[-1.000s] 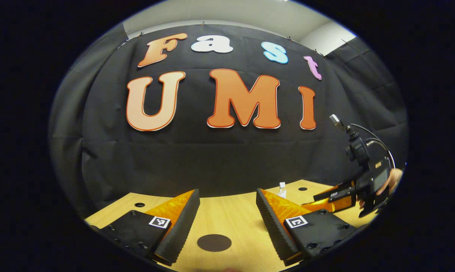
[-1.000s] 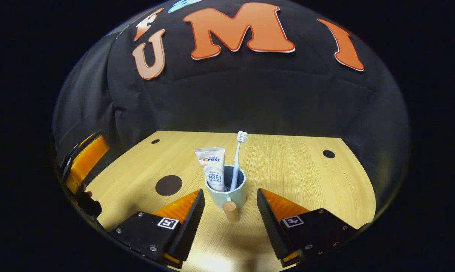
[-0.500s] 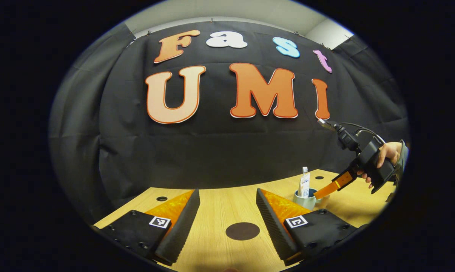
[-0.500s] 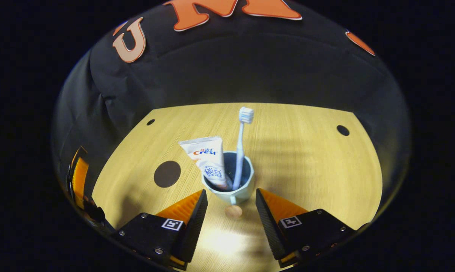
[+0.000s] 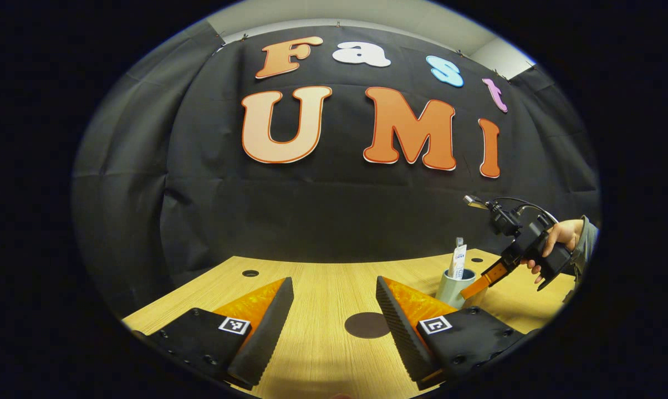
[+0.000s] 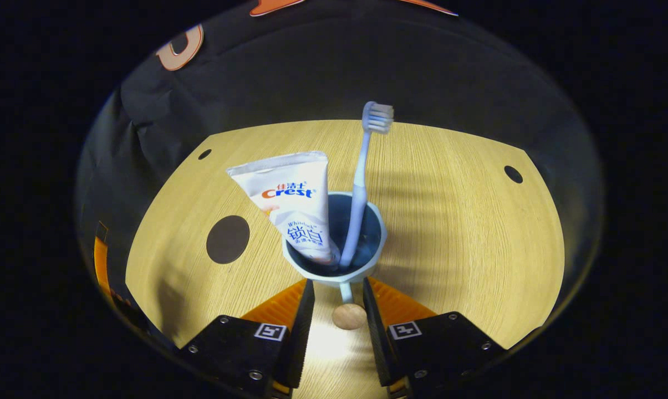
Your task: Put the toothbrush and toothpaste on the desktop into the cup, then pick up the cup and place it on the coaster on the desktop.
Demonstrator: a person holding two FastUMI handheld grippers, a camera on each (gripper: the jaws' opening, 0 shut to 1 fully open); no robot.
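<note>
While the right gripper [image 6: 336, 302] straddled the wooden handle knob [image 6: 348, 316] of the cup [image 6: 367, 266] with fingers narrowly parted and not visibly touching it, the toothbrush [image 6: 361, 183] and the "Crest" toothpaste [image 6: 295, 202] stood inside, the coaster [image 6: 228, 239] lying apart on the desktop [image 6: 467, 233].

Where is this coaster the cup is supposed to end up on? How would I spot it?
Start with the light wooden desktop in front of the black cloth wall. In the right gripper view, the coaster is the flat dark round disc lying left of the pale blue cup. It is far bigger than the small dark holes near the desktop's corners, and nothing stands on it.
</note>
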